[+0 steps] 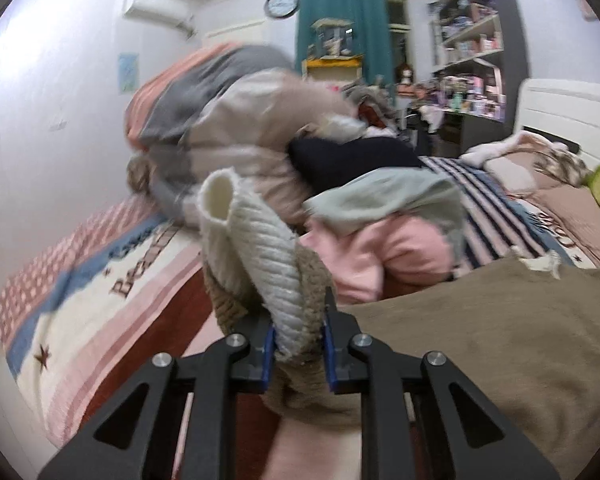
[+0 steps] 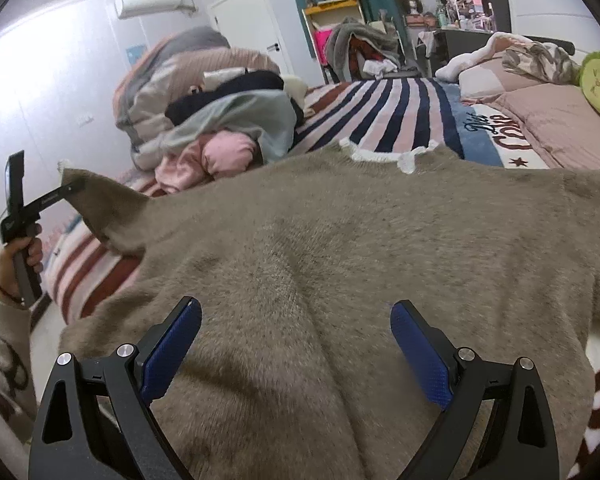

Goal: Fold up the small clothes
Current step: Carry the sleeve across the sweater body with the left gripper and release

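on the bed (image 2: 400, 112), spread flat over the striped blanket, lies the sweater (image 2: 360, 248), a thick fuzzy brown knit, soft and limp, light enough to lift by one end but sure to sag and drag. its ribbed white cuff (image 1: 260, 248) makes the firmest hold (the pile elsewhere looks slippery). the left gripper (image 1: 299, 334) is clenched on that sleeve end, raised off the bed at the left edge, the sleeve pulled up in a peak. the right gripper (image 2: 296, 354) hovers low over the sweater's near hem, jaws spread wide, grasping nothing. a heap of clothes (image 2: 220, 132) waits behind.
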